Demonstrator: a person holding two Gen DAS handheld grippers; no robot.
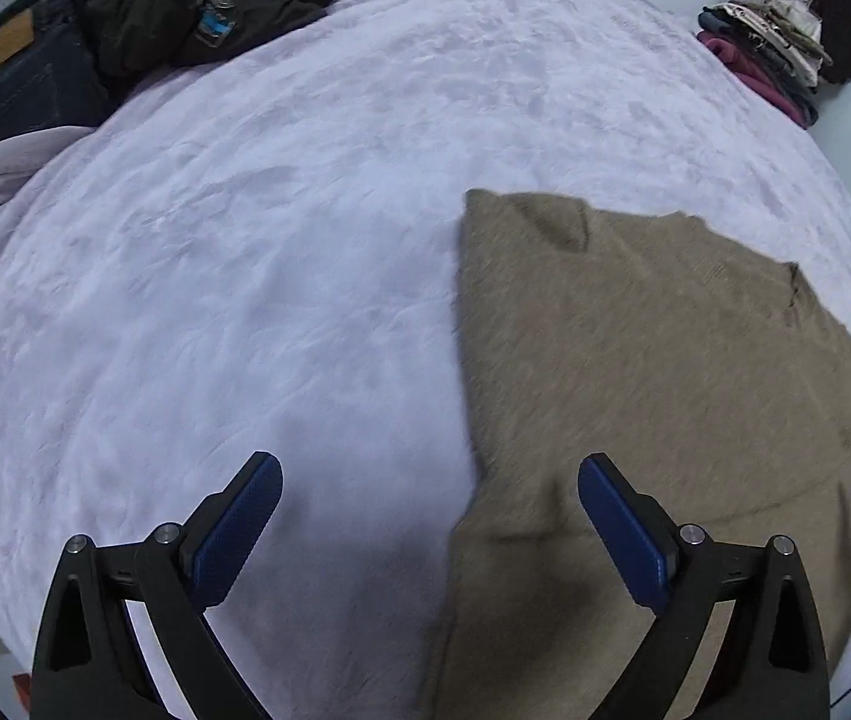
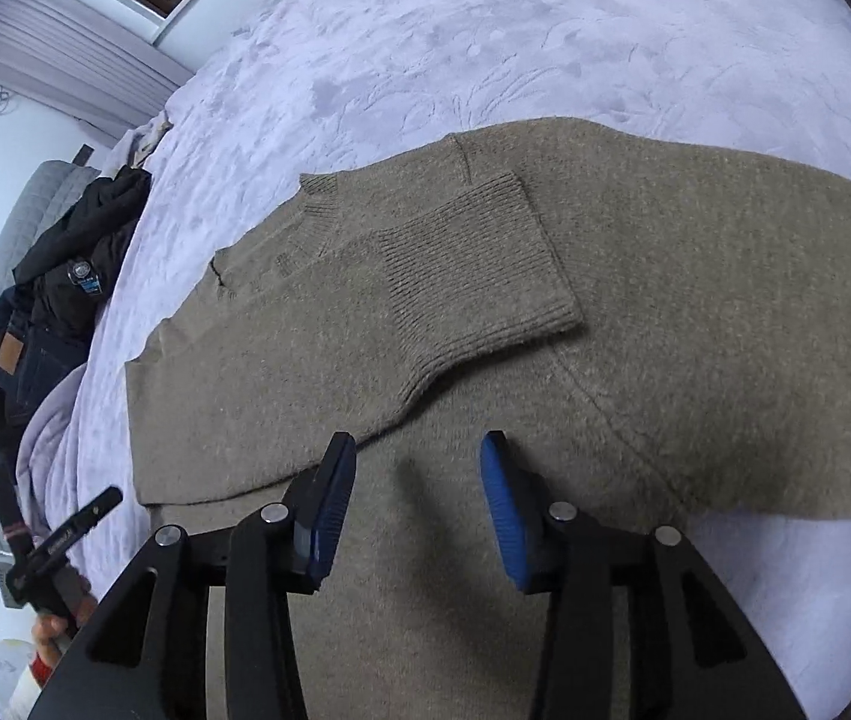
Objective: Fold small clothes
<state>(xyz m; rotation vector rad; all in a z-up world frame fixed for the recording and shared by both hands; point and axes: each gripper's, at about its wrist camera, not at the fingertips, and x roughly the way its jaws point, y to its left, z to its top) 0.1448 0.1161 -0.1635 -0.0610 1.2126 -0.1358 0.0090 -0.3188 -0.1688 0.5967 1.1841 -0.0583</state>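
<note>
The olive-brown knitted sweater (image 2: 635, 312) lies flat on the lilac plush bed (image 2: 485, 30), one ribbed-cuff sleeve already folded across its chest; remaining folds look undone. Its long axis runs left-right across the right wrist view, collar toward left. The left hand-held gripper (image 1: 430, 516) gapes wide and the right hand-held gripper (image 2: 419, 504) narrower; both hold nothing.

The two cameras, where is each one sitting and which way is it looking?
Left wrist: sits on the left gripper, looking down along its open fingers at the lavender blanket and the sweater's left edge; the right gripper's blue tip peeks in at the right edge.
Right wrist: sits on the right gripper, looking down at the sweater with its folded sleeve; the left gripper and a hand show lower left.
Shared: the sweater, the blanket and the dark clothes pile.
</note>
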